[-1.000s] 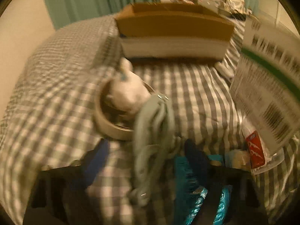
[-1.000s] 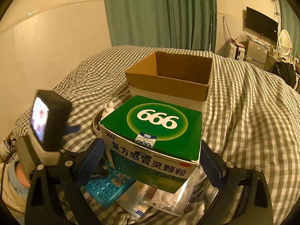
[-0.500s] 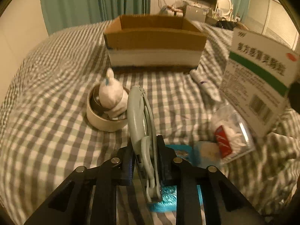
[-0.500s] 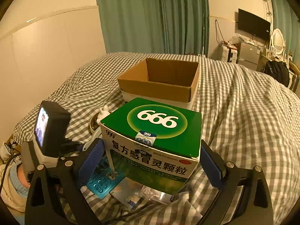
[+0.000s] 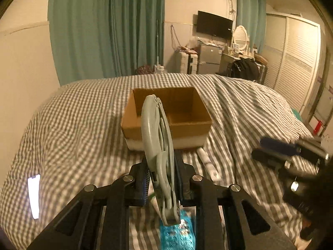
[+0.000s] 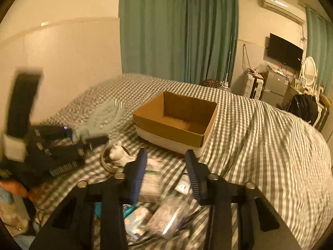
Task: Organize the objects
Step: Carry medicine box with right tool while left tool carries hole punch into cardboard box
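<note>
My left gripper is clamped tight on a grey-green folding tool, which stands upright between the pads and rises in front of the open cardboard box. My right gripper hangs with its jaws spread wide and nothing between them, poised over a scatter of small goods on the bed: a pale flat carton directly beneath, a clear plastic bag and a small packet nearer the camera, and a white figurine sitting in a round metal dish to the left. A teal blister pack lies just under the left gripper, and a white tube rests beside the box's near corner.

The box sits on a white base in the middle of the bed, open and empty as far as its interior shows. The bed is covered by a grey-and-white checked quilt, rumpled into folds on its right side. Beyond it hang teal curtains against a cream wall. A wall-mounted television, an air conditioner, an oval mirror and a cluttered desk with a small fridge fill the far corner. White louvred wardrobe doors line the right wall.
</note>
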